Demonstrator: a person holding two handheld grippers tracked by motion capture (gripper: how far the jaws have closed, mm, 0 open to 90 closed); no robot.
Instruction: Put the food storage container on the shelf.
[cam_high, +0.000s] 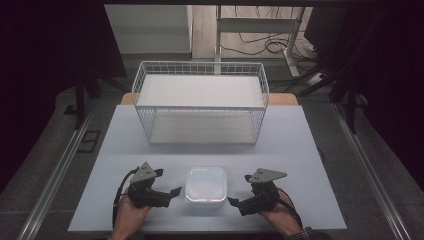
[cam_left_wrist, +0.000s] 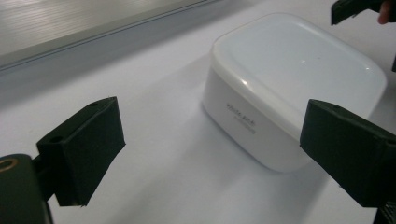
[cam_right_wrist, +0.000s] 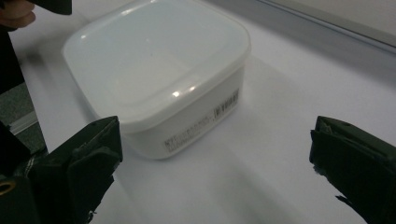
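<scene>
White plastic container (cam_high: 205, 185) with closed lid, standing flat on pale table (cam_high: 125, 135), near the table's front edge and about at its middle. Small printed label on the container's side wall, seen in the right gripper view (cam_right_wrist: 154, 79); text too small to read.

Left gripper (cam_high: 172, 192) just beside the container, on its left side, held in a hand (cam_high: 131, 210). Jaws wide apart, nothing between them, not touching the container; in the left gripper view (cam_left_wrist: 294, 93) the container just ahead of the two black pads, nearer to the pad at the right of that view.

Right gripper (cam_high: 239, 190) just beside the container, on its right side, held in the other hand (cam_high: 277, 216). Jaws also wide apart, holding nothing, pads clear of the container's wall.

White wire basket (cam_high: 200, 67) behind the container, toward the far side of the table, well apart from it, standing upright with a flat white bottom inside.
</scene>
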